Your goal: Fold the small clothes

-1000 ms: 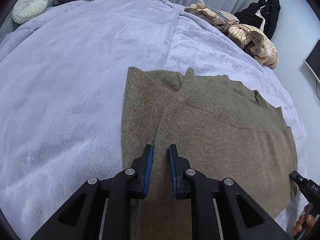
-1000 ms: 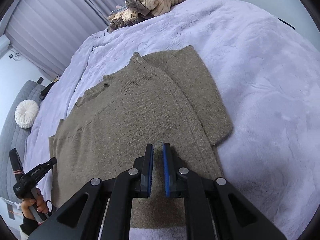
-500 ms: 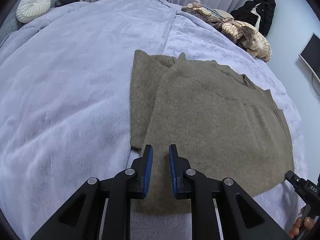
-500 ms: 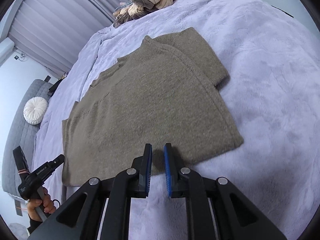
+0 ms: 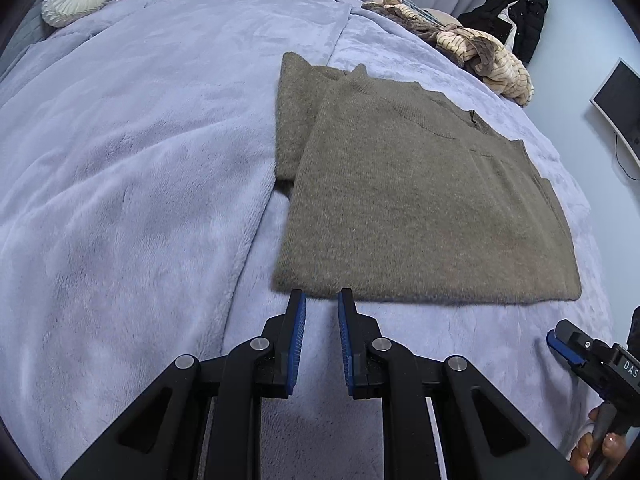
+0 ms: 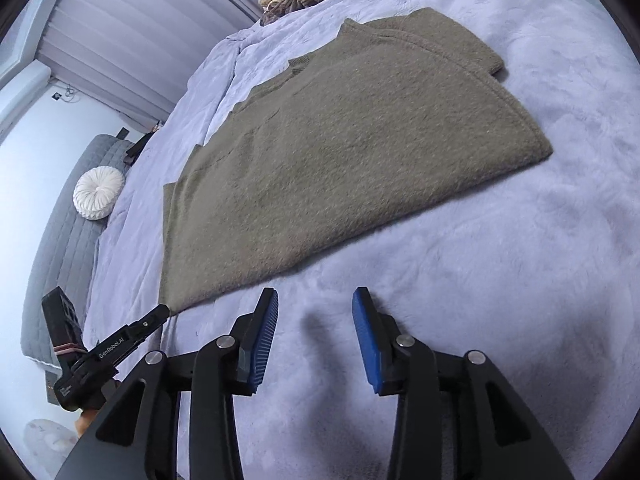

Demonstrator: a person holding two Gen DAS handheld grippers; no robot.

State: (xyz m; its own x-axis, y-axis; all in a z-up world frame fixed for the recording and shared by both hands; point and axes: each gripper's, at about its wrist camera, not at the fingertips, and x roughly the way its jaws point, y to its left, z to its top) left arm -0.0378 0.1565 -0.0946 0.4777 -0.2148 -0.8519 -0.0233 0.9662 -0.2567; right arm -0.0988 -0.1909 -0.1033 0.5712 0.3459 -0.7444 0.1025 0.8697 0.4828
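Claws have both backed off the sweater (image 5: 420, 200): the right claw (image 6: 316, 336) has spread wide and released, while the left claw (image 5: 322, 332) stays narrowly parted, apparently gripping nothing, just short of the hem. Folded, the sweater lies flat on the bed (image 5: 140, 180); this fold looks finished.

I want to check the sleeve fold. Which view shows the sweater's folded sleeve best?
The left wrist view: the sleeve lies flat beside the sweater body. The right wrist view shows it foreshortened at the far edge.
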